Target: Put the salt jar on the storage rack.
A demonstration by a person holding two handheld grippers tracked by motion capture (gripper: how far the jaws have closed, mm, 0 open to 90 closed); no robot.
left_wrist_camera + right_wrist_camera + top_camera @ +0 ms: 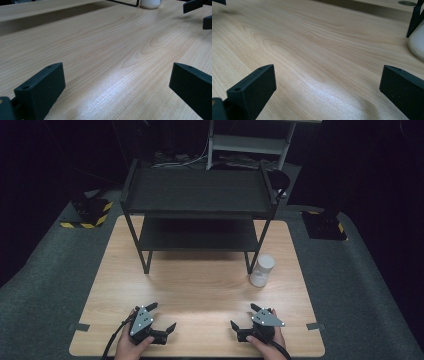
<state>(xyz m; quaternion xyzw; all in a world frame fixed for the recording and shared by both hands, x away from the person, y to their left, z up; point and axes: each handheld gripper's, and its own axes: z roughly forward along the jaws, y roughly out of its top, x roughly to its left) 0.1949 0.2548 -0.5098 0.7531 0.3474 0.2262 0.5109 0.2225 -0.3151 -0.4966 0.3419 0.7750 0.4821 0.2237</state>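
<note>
My left gripper (162,316) rests near the table's front edge at the left, held by a hand, jaws wide apart and nothing between them. Its own view shows the left gripper (117,82) over bare wood. My right gripper (243,316) sits at the front right, also open and empty; in its own view the right gripper (327,85) spans bare tabletop. A white cylindrical container (262,270) stands upright beside the front right leg of a black two-tier rack (197,190). The container (417,42) is ahead and to the right of my right gripper, apart from it.
The rack covers the back half of the wooden table (200,285). The rack's leg (415,17) stands close to the container (150,3). The right gripper's jaw tips (193,5) show far off. Grey carpet and yellow-black striped blocks (90,212) surround the table.
</note>
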